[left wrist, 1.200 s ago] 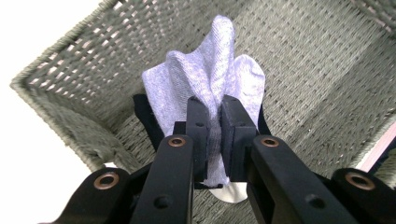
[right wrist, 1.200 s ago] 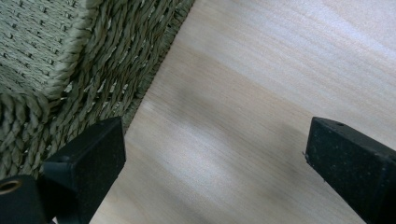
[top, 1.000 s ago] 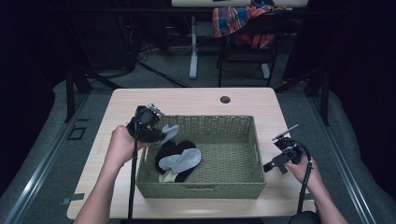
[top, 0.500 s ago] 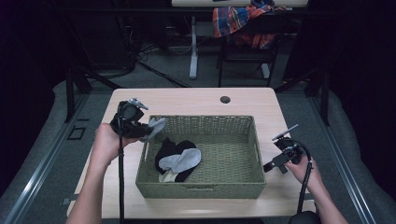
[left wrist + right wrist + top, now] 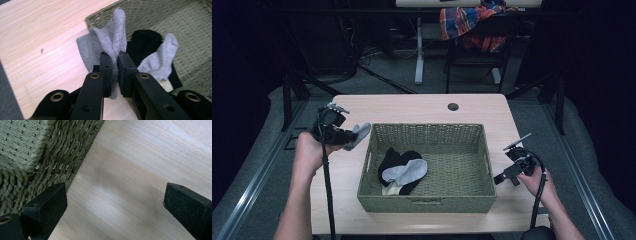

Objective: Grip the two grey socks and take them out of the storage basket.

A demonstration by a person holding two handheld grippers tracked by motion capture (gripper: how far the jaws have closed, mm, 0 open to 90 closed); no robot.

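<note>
My left gripper (image 5: 343, 136) (image 5: 114, 60) is shut on a grey sock (image 5: 358, 135) (image 5: 110, 41), held in the air over the table just left of the woven green basket (image 5: 427, 202) (image 5: 140, 10). Inside the basket lie a black sock (image 5: 398, 159) (image 5: 145, 41) and another grey sock (image 5: 407, 171) (image 5: 160, 60), with a pale sock (image 5: 388, 189) partly under them. My right gripper (image 5: 506, 174) (image 5: 115, 202) rests low over the table right of the basket, jaws wide apart with bare wood between them.
The light wooden table (image 5: 422, 107) has a round cable hole (image 5: 453, 106) at the back. A basket corner (image 5: 32, 157) lies close to my right gripper's left jaw. Behind the table stands a chair draped with a plaid cloth (image 5: 467, 22).
My left gripper has carried the grey sock up and leftward, from over the basket's left end to beyond its rim. The right gripper has stayed still.
</note>
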